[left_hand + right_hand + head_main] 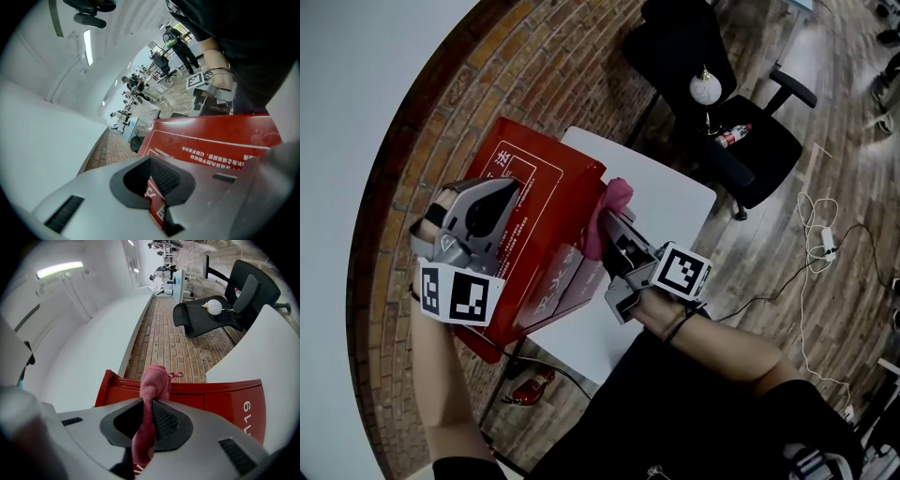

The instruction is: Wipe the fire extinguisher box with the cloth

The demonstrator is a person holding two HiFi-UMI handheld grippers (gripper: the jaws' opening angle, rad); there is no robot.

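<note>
Cloth [153, 383] between fingers [165, 420] of right gripper [145, 426]

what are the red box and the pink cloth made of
Red box: probably painted sheet metal; smooth, slightly glossy faces, thin crisp edges, white print. Pink cloth: soft knitted or microfibre fabric, matte and fuzzy; it bunches and droops limply.

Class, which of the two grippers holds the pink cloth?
The right gripper: the pink cloth is pinched between its jaws. The left gripper carries no cloth.
</note>
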